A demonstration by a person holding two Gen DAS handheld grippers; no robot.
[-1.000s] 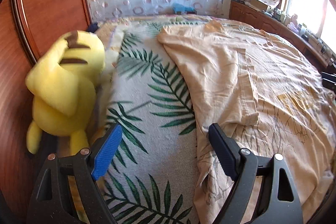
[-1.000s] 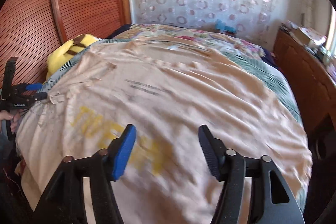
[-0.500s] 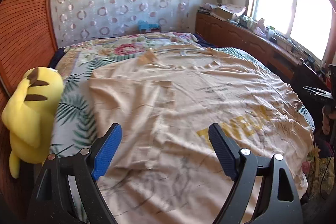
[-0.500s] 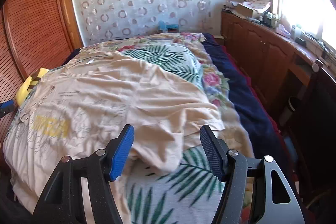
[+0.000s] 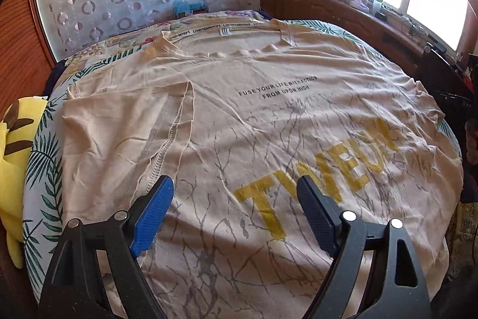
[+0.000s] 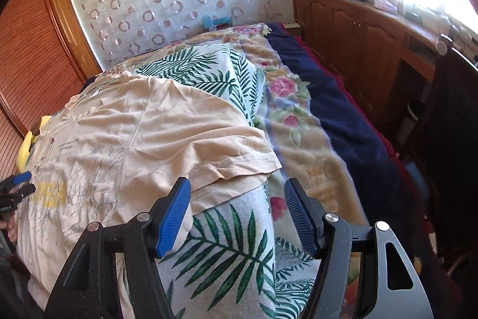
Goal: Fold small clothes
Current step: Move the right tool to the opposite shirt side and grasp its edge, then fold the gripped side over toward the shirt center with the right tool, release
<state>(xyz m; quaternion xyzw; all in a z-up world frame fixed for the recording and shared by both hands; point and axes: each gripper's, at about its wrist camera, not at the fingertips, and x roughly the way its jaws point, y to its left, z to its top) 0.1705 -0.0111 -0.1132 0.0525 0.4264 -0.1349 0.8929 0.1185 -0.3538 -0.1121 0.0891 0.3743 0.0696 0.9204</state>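
A beige T-shirt (image 5: 239, 121) with yellow letters and black print lies spread over the bed, its left sleeve folded inward onto the body. My left gripper (image 5: 234, 189) hovers open above the shirt's lower front, nothing between its blue pads. In the right wrist view the same T-shirt (image 6: 143, 139) covers the left half of the bed, its right sleeve hem lying just ahead of my right gripper (image 6: 237, 189). That gripper is open and holds nothing, over the palm-leaf cover. The left gripper (image 6: 21, 184) shows small at the far left edge.
A yellow plush toy (image 5: 15, 139) sits at the bed's left edge by the wooden wardrobe (image 6: 38, 50). A palm-leaf cover (image 6: 233, 253), a floral blanket (image 6: 292, 121) and a navy blanket (image 6: 343, 115) lie on the bed. Wooden cabinets (image 6: 358, 29) run under the window.
Both grippers swept sideways: the left from the bed's plush-toy edge to over the shirt's middle, the right from the shirt's front to its right sleeve. Both stayed open.
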